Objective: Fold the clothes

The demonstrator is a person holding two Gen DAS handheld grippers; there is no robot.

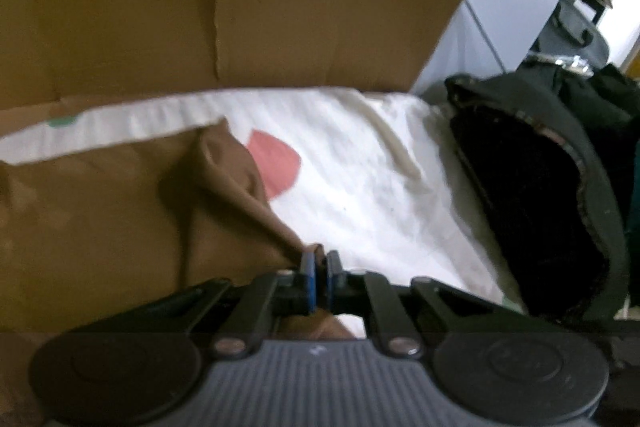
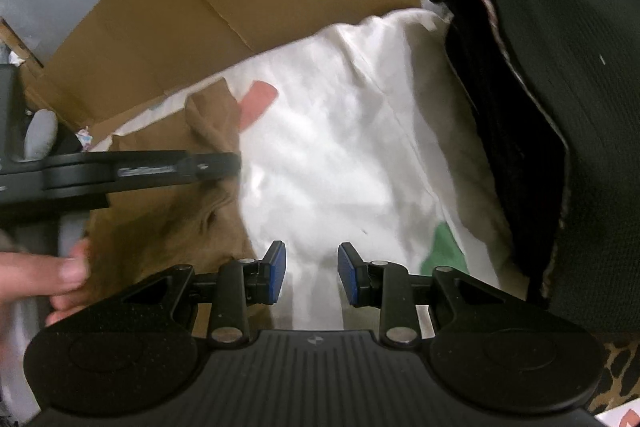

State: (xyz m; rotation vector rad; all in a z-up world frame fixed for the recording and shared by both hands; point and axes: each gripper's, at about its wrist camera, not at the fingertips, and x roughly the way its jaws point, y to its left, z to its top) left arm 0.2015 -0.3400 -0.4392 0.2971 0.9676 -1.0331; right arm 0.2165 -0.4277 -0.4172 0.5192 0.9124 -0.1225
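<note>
Your left gripper (image 1: 318,269) was clamped on a gathered corner of the brown garment (image 1: 120,219), its blue pads (image 1: 307,279) pressed together with cloth pulled taut up into them. The rest of that garment spread away to the gripper's left over the white sheet (image 1: 360,179). Ahead stood the cardboard (image 1: 200,7); off to the right lay a dark garment (image 1: 540,195). Your right gripper (image 2: 311,273) hung with its jaws apart over the sheet, nothing between them, the brown garment just to its left.
</note>
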